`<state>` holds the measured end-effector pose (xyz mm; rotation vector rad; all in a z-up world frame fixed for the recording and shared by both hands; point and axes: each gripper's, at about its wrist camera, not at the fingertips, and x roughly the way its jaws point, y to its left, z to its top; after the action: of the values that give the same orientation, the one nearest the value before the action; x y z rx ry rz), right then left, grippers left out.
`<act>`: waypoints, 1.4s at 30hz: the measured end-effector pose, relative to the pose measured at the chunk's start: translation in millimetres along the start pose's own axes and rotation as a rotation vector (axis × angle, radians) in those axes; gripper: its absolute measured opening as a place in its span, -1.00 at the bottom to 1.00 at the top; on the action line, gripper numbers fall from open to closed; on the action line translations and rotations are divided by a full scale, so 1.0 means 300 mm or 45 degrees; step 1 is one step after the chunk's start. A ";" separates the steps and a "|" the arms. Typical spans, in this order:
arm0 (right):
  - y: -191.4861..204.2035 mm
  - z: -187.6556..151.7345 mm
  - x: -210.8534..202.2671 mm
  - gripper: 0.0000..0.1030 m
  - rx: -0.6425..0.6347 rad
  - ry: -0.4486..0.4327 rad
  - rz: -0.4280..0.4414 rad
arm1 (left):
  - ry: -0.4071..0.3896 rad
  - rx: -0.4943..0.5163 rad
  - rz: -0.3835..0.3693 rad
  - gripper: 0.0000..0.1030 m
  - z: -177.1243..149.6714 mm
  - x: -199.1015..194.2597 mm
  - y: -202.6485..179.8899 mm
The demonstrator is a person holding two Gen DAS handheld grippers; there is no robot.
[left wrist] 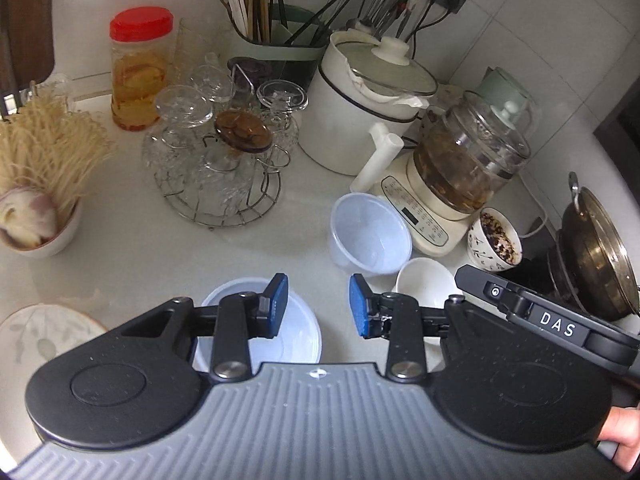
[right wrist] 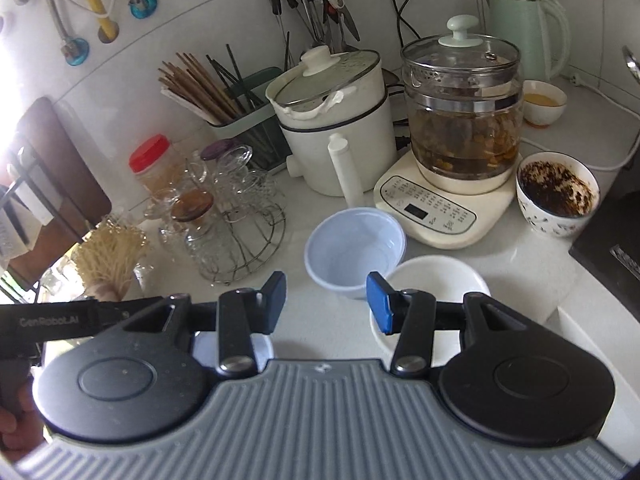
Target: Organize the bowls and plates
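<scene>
A clear plastic bowl [left wrist: 370, 232] [right wrist: 354, 250] stands on the white counter beside a white ceramic bowl [left wrist: 426, 284] [right wrist: 438, 284]. A second clear plastic bowl [left wrist: 298, 336] lies under my left gripper's left finger; a sliver of it shows in the right wrist view [right wrist: 262, 350]. A leaf-patterned plate [left wrist: 44, 334] is at the lower left. My left gripper [left wrist: 319, 306] is open and empty above the counter. My right gripper [right wrist: 326, 300] is open and empty, its right finger over the white bowl's rim. The right gripper's body shows in the left wrist view [left wrist: 552, 322].
A wire rack of glasses [left wrist: 222, 160], a white electric pot [left wrist: 360, 108], a glass kettle on its base [left wrist: 460, 168], a dirty patterned bowl [left wrist: 496, 244], a chopstick holder [left wrist: 276, 40], a red-lidded jar [left wrist: 138, 68], a noodle bowl [left wrist: 40, 200] and a wok [left wrist: 596, 252] crowd the counter.
</scene>
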<state>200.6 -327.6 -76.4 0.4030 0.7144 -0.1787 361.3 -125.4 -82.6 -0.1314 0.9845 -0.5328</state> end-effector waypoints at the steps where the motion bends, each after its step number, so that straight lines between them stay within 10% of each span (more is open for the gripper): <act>1: -0.011 0.012 0.016 -0.06 -0.002 0.009 0.004 | 0.004 -0.007 0.006 -0.25 0.012 0.019 -0.005; 19: -0.159 0.169 0.278 -0.06 -0.067 0.142 0.037 | 0.059 -0.143 0.080 -0.17 0.141 0.292 -0.037; 42: -0.251 0.159 0.565 -0.27 0.093 0.388 -0.012 | 0.291 -0.171 -0.060 -0.22 0.231 0.658 -0.012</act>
<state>333.3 -419.7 -179.4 0.5028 1.0118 -0.1544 503.0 -233.4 -192.4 -0.2171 1.2435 -0.5324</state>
